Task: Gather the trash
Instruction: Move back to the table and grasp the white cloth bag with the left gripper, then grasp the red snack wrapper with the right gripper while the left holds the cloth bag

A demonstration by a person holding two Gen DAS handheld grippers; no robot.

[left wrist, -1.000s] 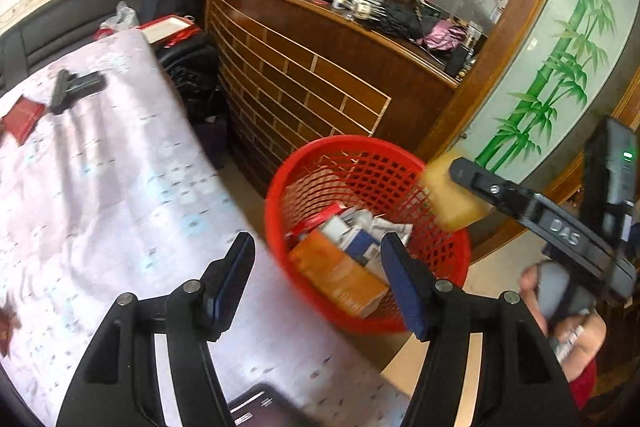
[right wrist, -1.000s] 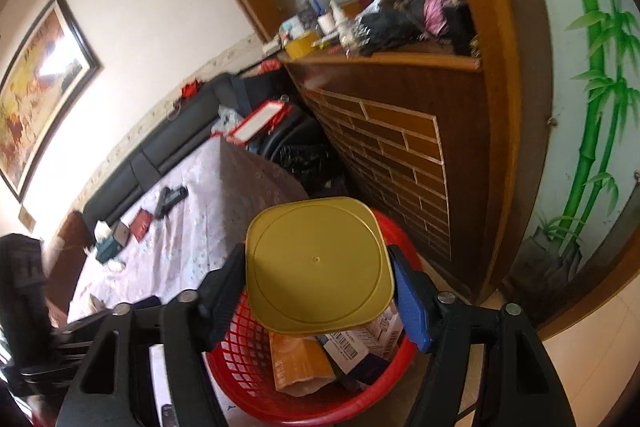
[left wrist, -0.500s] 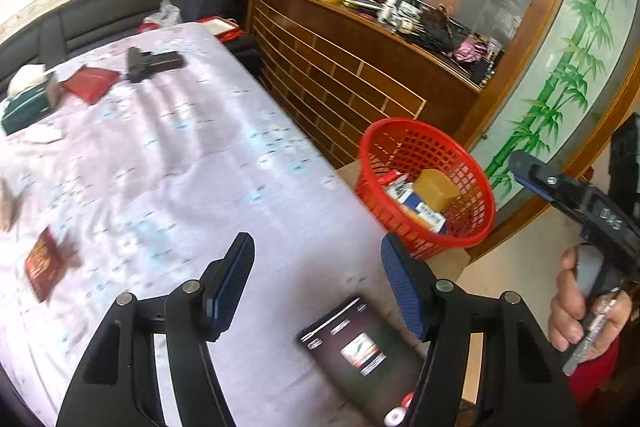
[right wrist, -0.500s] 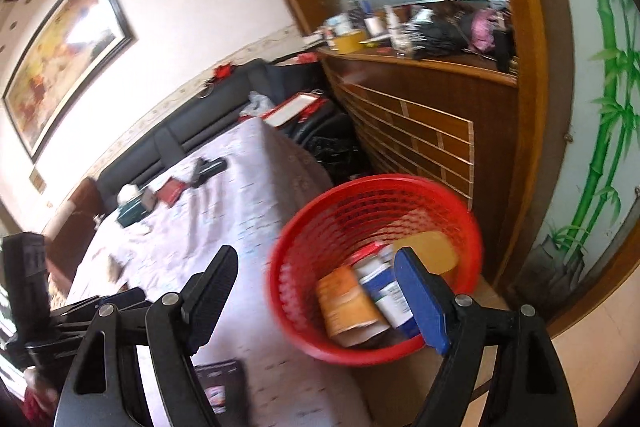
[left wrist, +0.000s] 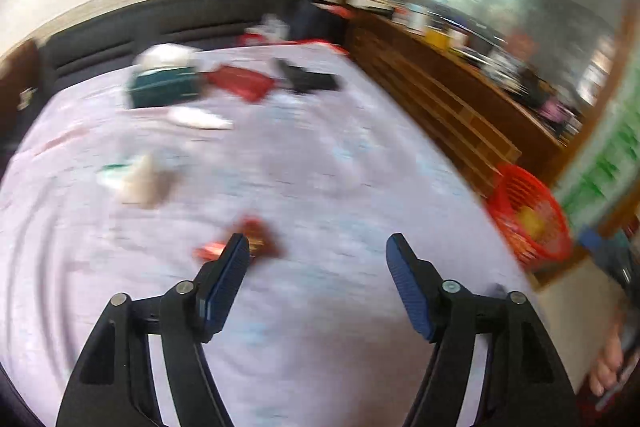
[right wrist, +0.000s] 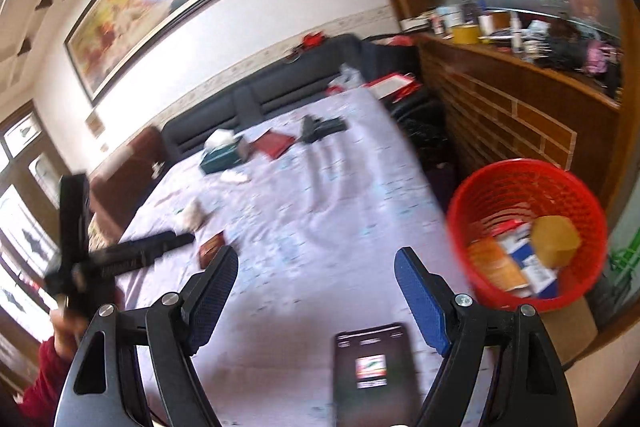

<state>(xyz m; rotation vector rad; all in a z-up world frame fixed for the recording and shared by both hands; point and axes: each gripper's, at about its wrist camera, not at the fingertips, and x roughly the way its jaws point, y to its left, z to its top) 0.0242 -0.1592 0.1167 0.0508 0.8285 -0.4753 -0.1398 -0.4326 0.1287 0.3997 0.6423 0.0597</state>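
Observation:
My left gripper [left wrist: 317, 243] hovers over the lilac cloth [left wrist: 320, 167], its jaws opening with nothing between them. Just beyond its left finger lies a red-brown wrapper [left wrist: 256, 245], blurred here and also seen as the wrapper [right wrist: 212, 251] in the right wrist view. My right gripper [right wrist: 316, 253] stands open and empty above the cloth. To its right the red mesh basket [right wrist: 524, 179] holds a yellow lid [right wrist: 556, 241] and several cartons. A crumpled white scrap [right wrist: 194, 215] lies farther left. In the left view the basket [left wrist: 532, 187] sits at the far right.
A teal tissue box [right wrist: 220, 159], a red booklet [right wrist: 276, 143] and a black pistol-shaped object [right wrist: 320, 127] lie at the far end. A dark flat device [right wrist: 372, 367] lies under my right gripper. A black sofa [right wrist: 280, 91] and a cluttered wooden counter [right wrist: 520, 99] border the cloth.
The right gripper let the yellow lid go into the basket. Both grippers swung left, away from the basket and over the cloth. The left jaws stand a little wider.

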